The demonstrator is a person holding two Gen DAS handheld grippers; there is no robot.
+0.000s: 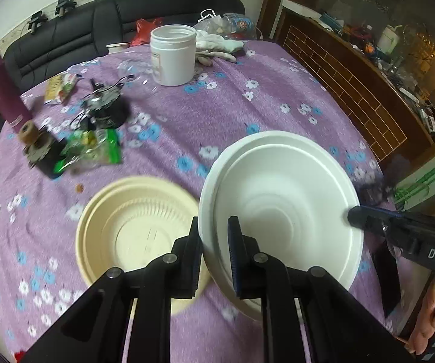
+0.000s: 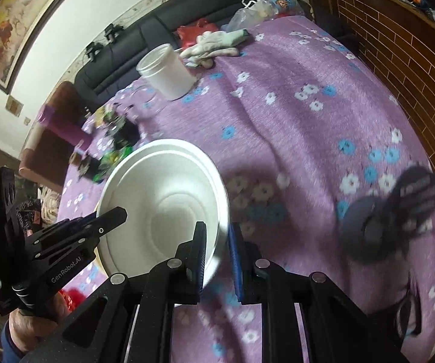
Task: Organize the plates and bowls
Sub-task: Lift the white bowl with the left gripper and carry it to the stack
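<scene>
At the left of the left wrist view the cream bowl sits on the purple flowered tabletop, apart from both tools. Just to its right, the left gripper has its jaws closed on the near-left rim of the white bowl, one finger outside the wall and one inside. The bowl looks raised off the cloth and tilted. Further right, the right gripper pinches the opposite rim, its jaws closed on that edge too (the right wrist view shows the rim passing between its fingers).

The risks, as I judge them: the bowl is thin and light, held only by its edges, so if the two hands drift apart or twist unevenly the rim could buckle or slip out of one pinch, and the bowl would swing on the other. Carried low toward the cream bowl, it could clip that rim and push it across the cloth.

The cloth is wrinkled and crowded along its far left with a purple bottle, snack packets and a tangle of wires; a white jar and gloves lie beyond. A black sofa lines the back wall, a brick-patterned counter the right.
</scene>
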